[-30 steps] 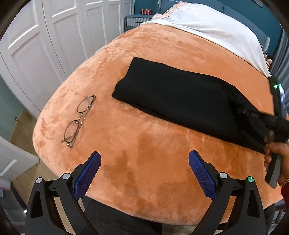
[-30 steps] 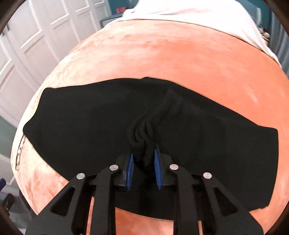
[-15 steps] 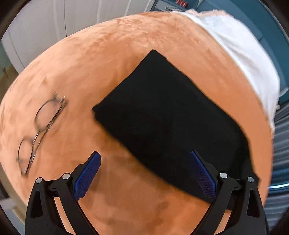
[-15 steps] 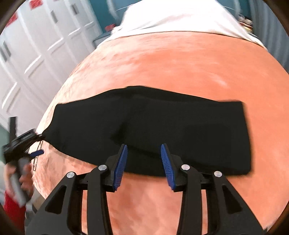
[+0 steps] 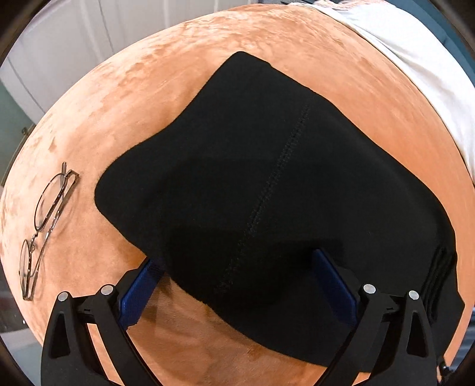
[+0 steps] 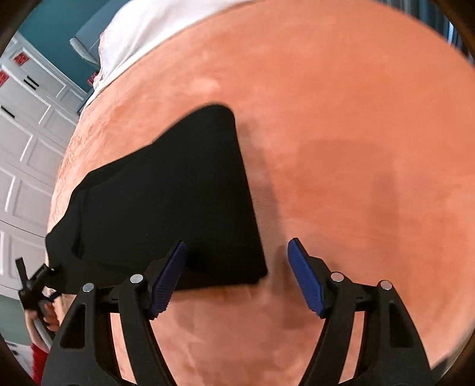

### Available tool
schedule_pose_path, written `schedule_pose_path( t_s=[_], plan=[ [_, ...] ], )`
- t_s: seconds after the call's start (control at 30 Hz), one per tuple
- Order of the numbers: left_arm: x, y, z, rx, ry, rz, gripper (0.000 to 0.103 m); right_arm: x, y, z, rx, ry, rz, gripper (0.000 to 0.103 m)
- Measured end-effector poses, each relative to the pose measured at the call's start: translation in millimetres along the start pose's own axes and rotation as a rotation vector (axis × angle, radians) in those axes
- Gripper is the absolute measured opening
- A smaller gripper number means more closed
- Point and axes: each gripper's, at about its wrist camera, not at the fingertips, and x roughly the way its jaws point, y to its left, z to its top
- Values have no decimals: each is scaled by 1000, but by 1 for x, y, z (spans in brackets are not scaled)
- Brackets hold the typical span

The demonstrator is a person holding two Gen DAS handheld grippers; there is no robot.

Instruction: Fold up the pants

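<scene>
The left tool [image 5: 237, 282] stands wide apart, its 2 blue pads straddling the near edge of the black pants [image 5: 267, 193]. The cloth drapes over both pad tips and hides them, so I cannot tell whether either pad touches the fabric; nothing is pinched between them. The right tool [image 6: 236, 277] is also spread wide and holds nothing: its left pad [image 6: 169, 279] sits in front of the near edge of the pants [image 6: 166, 202], while its right pad [image 6: 305, 279] is over bare orange blanket [image 6: 356, 148], just beside the garment's corner.

The pants lie as a long folded strip on the orange plush blanket [image 5: 142, 98] that covers the bed.

The left wrist view alone shows a stitched seam [image 5: 267, 190] running along the cloth, the stacked folded layers at the far right end, and wire-framed glasses [image 5: 44, 225] resting on the blanket, apart from the pants. The right wrist view alone shows the left tool from outside [image 6: 35, 285] at the strip's far left end, gripped by a hand [image 6: 41, 317], plus white panelled cabinet doors [image 6: 20, 148]. Both views catch a white sheet [image 6: 148, 26] at the far edge of the bed.
</scene>
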Motion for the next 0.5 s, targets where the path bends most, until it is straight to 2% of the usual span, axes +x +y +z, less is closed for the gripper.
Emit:
schedule_pose_path(
  t_s=[0.07,0.1,0.17,0.2,0.27,0.3,0.4,0.47,0.5],
  plan=[
    [3,-5,0,-13,-7,21,98,3,5,0,-10,-33,-2,69],
    [4,-8,0,-13,-16,30,98,4,13,0,-39,-31,0,50],
    [5,-13,0,-2,-32,27,92,2,25,-4,-72,-33,-17,30],
    [2,-17,-1,14,-46,21,79,-3,25,-4,-81,-34,-22,23],
    [-7,-21,-2,19,-54,-4,42,-19,32,-2,-94,-46,-10,20],
    [-13,-24,-4,14,-35,-42,17,-28,34,0,-96,-55,-4,19],
    [-39,-29,-13,25,-58,-36,15,-63,28,3,-94,-80,21,17],
    [-56,-31,-24,42,-60,-65,15,-84,21,0,-98,-79,37,17],
    [-65,-32,-34,58,-45,-87,15,-95,16,-4,-113,-86,9,17]
  ],
)
